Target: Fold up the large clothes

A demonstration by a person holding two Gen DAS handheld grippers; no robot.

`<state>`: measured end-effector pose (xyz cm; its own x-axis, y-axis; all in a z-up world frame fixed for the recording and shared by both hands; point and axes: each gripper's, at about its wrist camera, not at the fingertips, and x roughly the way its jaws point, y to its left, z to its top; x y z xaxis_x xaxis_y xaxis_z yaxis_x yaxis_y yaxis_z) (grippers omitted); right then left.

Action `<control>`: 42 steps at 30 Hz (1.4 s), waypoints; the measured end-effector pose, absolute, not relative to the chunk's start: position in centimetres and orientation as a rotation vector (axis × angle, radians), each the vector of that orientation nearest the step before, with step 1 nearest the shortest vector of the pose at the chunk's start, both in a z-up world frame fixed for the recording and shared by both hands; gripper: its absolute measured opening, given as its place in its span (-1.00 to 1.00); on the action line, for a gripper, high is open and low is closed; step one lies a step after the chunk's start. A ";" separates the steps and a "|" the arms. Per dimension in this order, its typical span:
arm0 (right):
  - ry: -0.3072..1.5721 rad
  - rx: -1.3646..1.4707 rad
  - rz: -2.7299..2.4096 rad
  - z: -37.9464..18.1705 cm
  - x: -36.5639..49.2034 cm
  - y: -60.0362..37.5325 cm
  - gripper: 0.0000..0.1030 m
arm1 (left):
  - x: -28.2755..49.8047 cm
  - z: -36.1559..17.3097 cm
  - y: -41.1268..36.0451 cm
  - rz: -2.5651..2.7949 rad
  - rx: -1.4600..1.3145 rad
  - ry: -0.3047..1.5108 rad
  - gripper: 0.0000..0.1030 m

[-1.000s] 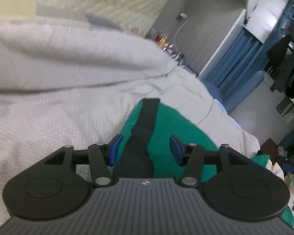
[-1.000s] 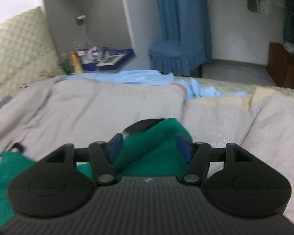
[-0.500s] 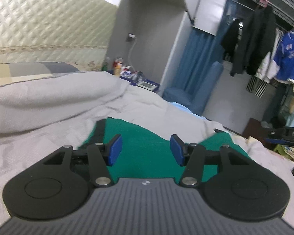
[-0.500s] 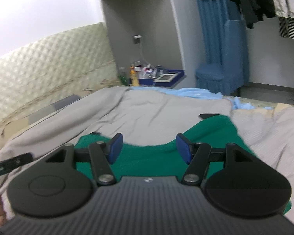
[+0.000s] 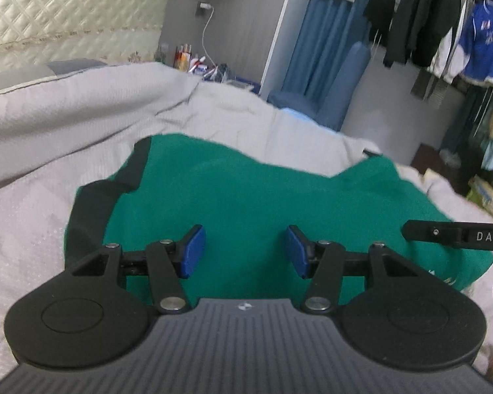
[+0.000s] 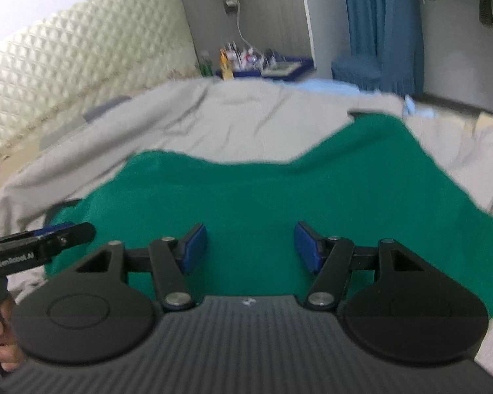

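Observation:
A green garment (image 5: 246, 193) with black trim (image 5: 95, 203) along its left edge lies spread on the bed. My left gripper (image 5: 243, 251) hovers over its near edge, jaws open, blue pads apart with nothing pinched. The right gripper's finger (image 5: 457, 234) pokes in from the right of the left wrist view. In the right wrist view the same garment (image 6: 279, 197) fills the middle, and my right gripper (image 6: 250, 248) stands open above its near part. The left gripper's finger (image 6: 42, 244) shows at the left edge, held by a hand (image 6: 1, 348).
A grey blanket (image 5: 82, 108) covers the bed around the garment, with a quilted headboard (image 6: 65, 62) behind. A nightstand with small items (image 6: 263, 62), a blue chair (image 5: 338, 88) and hanging clothes (image 5: 443, 23) stand beyond the bed. Light blue cloth (image 6: 332, 85) lies at the far edge.
Both grippers have drawn back from the garment's far corners toward its near edge. Neither pair of jaws holds fabric now, and the whole garment lies in view, spread flat.

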<state>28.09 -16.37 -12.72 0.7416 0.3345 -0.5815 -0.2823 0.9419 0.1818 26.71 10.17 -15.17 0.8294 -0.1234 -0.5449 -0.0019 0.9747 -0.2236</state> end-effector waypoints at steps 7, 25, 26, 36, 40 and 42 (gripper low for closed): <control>0.744 0.095 0.350 -15.0 28.7 -16.3 0.22 | 28.3 -17.4 10.7 -0.065 -0.242 0.677 0.33; 0.762 0.636 0.278 -13.5 23.3 -23.4 0.68 | 22.2 -13.7 11.7 -0.136 -0.611 0.647 0.75; 0.768 0.705 0.265 -14.0 23.1 -24.1 0.87 | 22.1 -13.9 11.6 -0.140 -0.641 0.668 0.78; 0.876 1.112 0.180 -19.2 24.0 -26.7 1.00 | 23.7 -19.9 15.3 -0.055 -1.026 0.842 0.87; 0.898 1.206 0.132 -21.1 25.2 -26.9 1.00 | 24.7 -21.8 16.5 -0.033 -1.102 0.872 0.87; 0.891 1.214 0.094 -21.4 25.9 -27.0 1.00 | 25.2 -22.5 17.1 -0.006 -1.119 0.859 0.87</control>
